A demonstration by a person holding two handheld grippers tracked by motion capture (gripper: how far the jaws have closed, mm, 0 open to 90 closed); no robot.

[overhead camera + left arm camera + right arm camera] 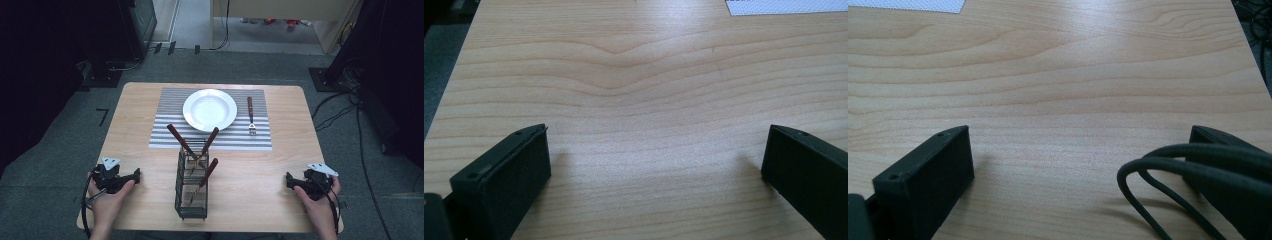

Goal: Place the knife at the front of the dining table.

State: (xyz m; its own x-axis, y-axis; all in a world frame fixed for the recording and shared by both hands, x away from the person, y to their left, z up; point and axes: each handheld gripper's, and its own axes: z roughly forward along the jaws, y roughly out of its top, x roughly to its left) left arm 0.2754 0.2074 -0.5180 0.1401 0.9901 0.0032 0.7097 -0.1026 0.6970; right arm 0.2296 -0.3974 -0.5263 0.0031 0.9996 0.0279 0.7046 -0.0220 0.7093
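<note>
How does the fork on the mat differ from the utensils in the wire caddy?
The fork lies flat on the striped mat, right of the plate; the three utensils stand tilted in the wire caddy. The fork's metal head shows in full; the caddy utensils have their working ends down inside the mesh, so their type is unclear. The fork lies alone, the others are bunched and crossing. All have dark reddish-brown handles.

No text, label, brand or number can be read
</note>
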